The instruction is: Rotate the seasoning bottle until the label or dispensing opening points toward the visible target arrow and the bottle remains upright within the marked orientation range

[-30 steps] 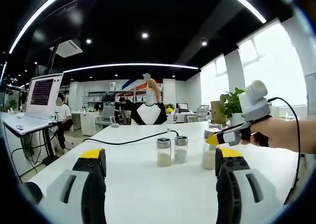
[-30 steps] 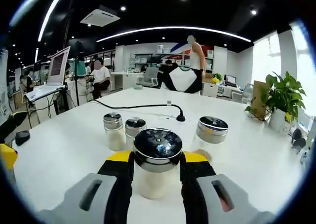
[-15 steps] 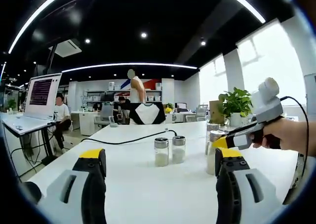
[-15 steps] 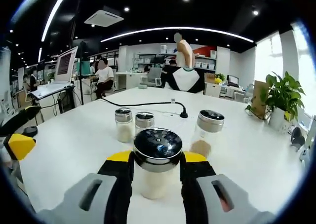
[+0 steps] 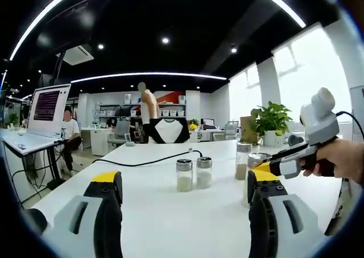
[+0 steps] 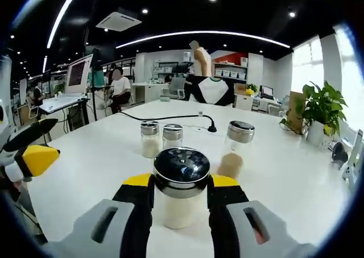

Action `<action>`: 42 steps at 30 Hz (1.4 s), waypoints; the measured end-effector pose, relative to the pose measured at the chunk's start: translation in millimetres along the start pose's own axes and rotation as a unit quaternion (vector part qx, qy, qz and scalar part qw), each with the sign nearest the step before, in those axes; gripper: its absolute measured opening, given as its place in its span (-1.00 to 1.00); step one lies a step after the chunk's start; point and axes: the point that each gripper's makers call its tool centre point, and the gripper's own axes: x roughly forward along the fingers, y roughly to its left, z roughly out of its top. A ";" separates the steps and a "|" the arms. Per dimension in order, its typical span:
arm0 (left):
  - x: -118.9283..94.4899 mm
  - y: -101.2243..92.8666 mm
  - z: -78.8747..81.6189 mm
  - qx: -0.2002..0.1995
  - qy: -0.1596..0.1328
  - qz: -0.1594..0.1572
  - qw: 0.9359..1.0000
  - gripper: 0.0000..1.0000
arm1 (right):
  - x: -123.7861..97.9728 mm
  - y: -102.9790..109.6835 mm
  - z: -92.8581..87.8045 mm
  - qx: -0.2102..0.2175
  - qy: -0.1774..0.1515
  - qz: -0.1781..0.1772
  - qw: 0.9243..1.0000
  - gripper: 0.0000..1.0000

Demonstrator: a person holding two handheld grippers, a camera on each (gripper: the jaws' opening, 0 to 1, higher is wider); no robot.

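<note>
My right gripper (image 6: pixel 181 185) is shut on a seasoning bottle (image 6: pixel 181 196) with white contents and a black perforated lid, held upright between the yellow-tipped jaws. I cannot tell whether its base touches the white table (image 6: pixel 91 167). In the left gripper view the same bottle (image 5: pixel 257 159) shows partly behind my own right jaw, with the right gripper (image 5: pixel 265 166) on it and a hand (image 5: pixel 341 161) holding that gripper. My left gripper (image 5: pixel 185 178) is open above the table with nothing between its jaws. Its yellow tip (image 6: pixel 37 158) enters the right gripper view from the left.
Two small shakers (image 6: pixel 150 138) (image 6: pixel 172 136) stand mid-table, a taller jar with brown contents (image 6: pixel 236 147) to their right. A black cable and plug (image 6: pixel 210 128) lie behind them. A potted plant (image 6: pixel 320 109) and a laptop on a stand (image 6: pixel 78 75) flank the table.
The right gripper with its bottle has drawn to the right, away from the brown jar. The left gripper's tip shows further in the right gripper view. A person in the background walked left.
</note>
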 end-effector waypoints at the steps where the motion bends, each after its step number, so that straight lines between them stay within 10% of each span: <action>1: 0.0 0.0 0.0 -0.001 0.000 0.000 1.000 0.92 | 0.0 -0.1 0.3 0.000 0.000 0.000 1.000 -0.30; 42: 0.4 -6.4 0.4 -0.009 0.006 -0.012 1.000 0.93 | 0.2 -1.9 1.7 -0.014 -0.008 0.053 0.998 -0.30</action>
